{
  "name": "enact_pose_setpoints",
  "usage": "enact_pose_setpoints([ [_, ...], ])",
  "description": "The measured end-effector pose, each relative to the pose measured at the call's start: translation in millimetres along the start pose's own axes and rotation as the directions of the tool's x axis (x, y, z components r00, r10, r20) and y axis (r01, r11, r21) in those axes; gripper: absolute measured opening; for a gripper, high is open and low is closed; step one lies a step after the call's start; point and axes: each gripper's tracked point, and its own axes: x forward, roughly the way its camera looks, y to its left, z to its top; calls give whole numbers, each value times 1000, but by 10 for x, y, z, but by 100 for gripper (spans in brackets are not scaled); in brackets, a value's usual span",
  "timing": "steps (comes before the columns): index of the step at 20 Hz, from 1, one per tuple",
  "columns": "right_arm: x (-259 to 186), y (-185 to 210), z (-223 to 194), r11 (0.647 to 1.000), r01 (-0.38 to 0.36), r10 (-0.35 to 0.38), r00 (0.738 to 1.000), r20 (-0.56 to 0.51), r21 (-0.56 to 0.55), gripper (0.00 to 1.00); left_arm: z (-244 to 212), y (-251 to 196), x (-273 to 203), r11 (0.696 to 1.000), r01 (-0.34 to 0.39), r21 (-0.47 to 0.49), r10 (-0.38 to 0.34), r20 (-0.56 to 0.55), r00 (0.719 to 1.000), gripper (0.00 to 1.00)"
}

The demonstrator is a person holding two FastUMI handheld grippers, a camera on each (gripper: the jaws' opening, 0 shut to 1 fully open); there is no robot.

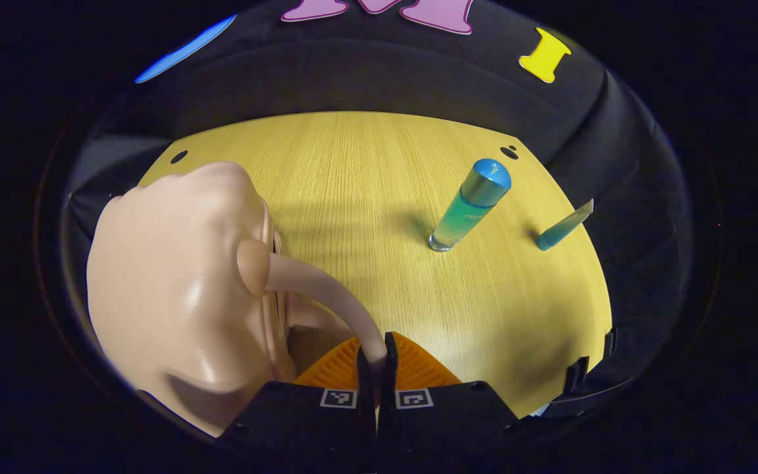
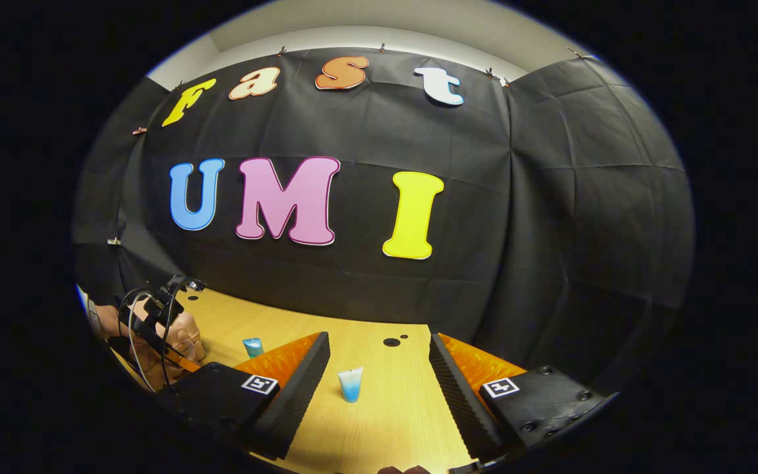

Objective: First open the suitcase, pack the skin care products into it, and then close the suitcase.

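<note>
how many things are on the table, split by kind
Suitcase, pale pink, its handle pinched by the left gripper: 1
Bottle with blue cap, standing: 1
Tube, blue, standing on its cap: 1
Total: 3
The right gripper is open and holds nothing.

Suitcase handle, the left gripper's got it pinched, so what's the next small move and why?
Probably lift the handle gently to swing the suitcase lid open. The left gripper is shut on it; the bottle and tube stand unpacked on the table; the right gripper is open.
</note>
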Motion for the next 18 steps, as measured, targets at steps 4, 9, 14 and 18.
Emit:
enact_pose_setpoints([
  [4,96,114,-31,999,-32,32,999,-4,9,96,178,46,-571,999,32,29,-33,38,999,7],
  [9,281,305,-23,995,-97,97,995,2,17,97,612,501,-1530,1000,-1,15,-1,136,991,6],
  [14,495,594,3,983,-182,182,983,4,12,96,880,1405,-2249,993,-77,-88,95,227,969,7],
  [18,516,789,157,989,-147,146,989,25,13,96,926,2259,-2612,982,-151,-109,175,263,949,6],
])
